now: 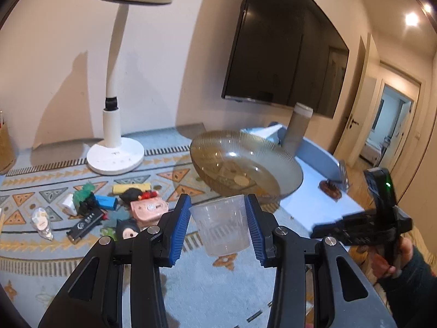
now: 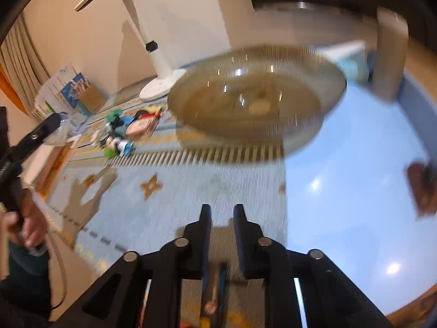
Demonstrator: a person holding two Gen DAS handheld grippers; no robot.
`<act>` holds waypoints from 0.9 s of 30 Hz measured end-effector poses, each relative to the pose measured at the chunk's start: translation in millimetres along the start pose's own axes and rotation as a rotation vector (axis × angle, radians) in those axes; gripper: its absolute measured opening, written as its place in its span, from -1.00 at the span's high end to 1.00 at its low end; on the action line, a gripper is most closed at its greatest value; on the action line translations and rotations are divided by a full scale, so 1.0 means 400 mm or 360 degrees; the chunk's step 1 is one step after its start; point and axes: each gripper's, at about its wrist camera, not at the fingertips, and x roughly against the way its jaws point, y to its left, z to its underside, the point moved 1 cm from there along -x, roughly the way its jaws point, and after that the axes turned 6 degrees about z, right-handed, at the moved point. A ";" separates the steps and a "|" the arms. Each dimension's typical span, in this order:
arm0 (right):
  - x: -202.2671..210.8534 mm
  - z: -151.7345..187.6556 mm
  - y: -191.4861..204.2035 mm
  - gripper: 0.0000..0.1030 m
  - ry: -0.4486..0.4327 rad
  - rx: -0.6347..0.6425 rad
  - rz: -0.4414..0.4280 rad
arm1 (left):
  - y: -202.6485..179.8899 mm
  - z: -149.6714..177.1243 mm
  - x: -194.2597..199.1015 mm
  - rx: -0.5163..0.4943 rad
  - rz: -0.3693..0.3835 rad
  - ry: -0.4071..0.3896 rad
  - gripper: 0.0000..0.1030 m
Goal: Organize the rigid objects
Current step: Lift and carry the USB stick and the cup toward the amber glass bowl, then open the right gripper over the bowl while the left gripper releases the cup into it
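My left gripper point(image 1: 218, 199) is shut on a clear plastic cup point(image 1: 222, 227), its blue pads pressing both sides; the cup hangs upright above the patterned cloth. Just behind it stands a wide brown glass bowl point(image 1: 207, 147) with a small round piece inside. A heap of small toys point(image 1: 109, 207) lies to the left. My right gripper point(image 1: 316, 233), held by a hand, hovers at the right. In the blurred right wrist view its fingers point(image 2: 221, 207) stand narrowly apart above the cloth, before the bowl point(image 2: 245, 63). Something thin and colourful point(image 2: 215, 295) shows low between them; grip unclear.
A white desk lamp point(image 1: 114, 161) stands at the back left and a dark TV point(image 1: 284, 49) hangs on the wall. A grey cylinder point(image 1: 297, 128) and a brown item point(image 1: 331, 188) sit on the blue table part. Booklets point(image 2: 68, 90) lean against the wall at the left.
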 end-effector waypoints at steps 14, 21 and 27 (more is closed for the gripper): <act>-0.082 0.093 0.185 0.56 0.0182 0.0371 0.0361 | 0.043 0.041 0.013 0.0072 -0.0031 0.0012 0.26; -0.130 -0.020 0.273 0.56 0.0052 0.0294 0.0079 | 0.101 0.040 0.070 0.0101 -0.0135 -0.0014 0.26; -0.092 -0.109 0.308 0.56 -0.0097 0.0239 -0.0077 | 0.136 0.023 0.076 0.0133 -0.0159 -0.0024 0.27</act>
